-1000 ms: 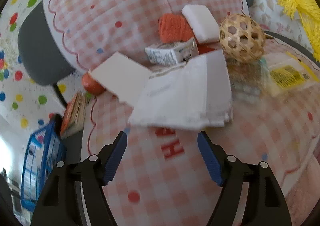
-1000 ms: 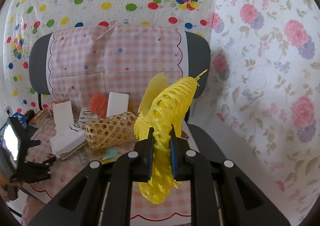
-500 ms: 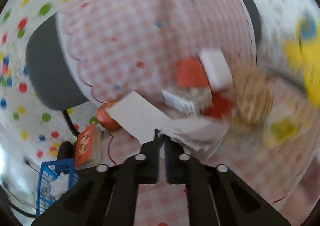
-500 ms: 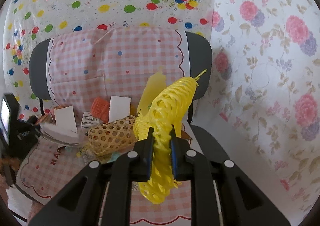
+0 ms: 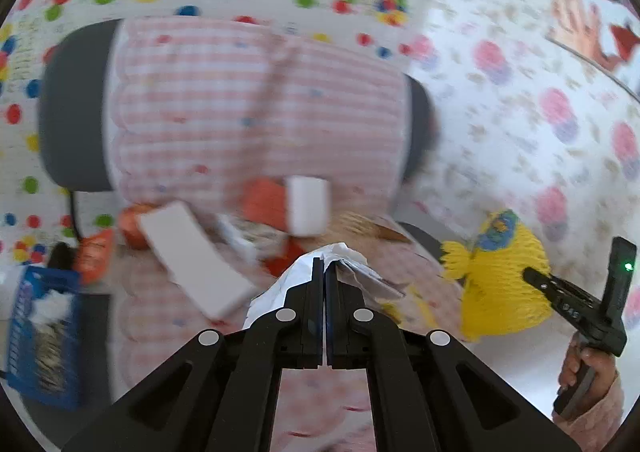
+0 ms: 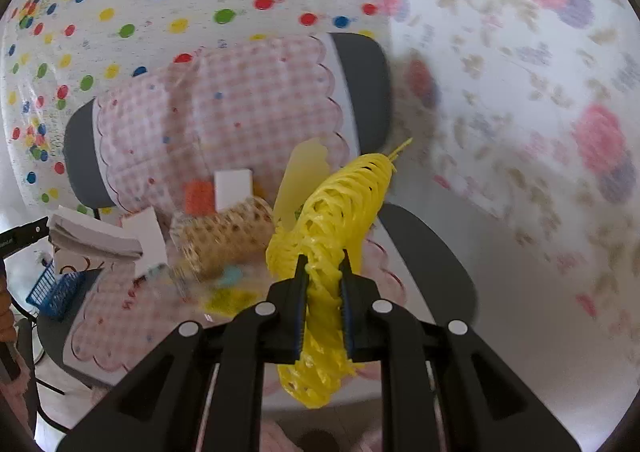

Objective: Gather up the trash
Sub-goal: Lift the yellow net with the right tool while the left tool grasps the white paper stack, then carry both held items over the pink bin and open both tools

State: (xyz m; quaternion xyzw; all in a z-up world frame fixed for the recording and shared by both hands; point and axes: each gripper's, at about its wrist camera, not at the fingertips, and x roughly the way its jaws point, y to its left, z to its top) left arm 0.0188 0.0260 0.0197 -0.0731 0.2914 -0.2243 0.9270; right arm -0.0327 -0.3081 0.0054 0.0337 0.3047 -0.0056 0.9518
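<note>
Paper (image 5: 348, 264) is pinched in the left gripper (image 5: 324, 272); the right gripper (image 6: 323, 272) clamps yellow netting (image 6: 344, 204).

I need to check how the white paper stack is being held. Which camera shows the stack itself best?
The right wrist view: the white paper stack shows from the side, lifted off the seat, layers visible. In the left wrist view the left gripper is shut on it, so its fingers cover most of the paper; only crumpled edges show.

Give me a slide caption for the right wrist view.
Right gripper clamps yellow mesh netting above the cluttered pink-checked chair seat.
</note>
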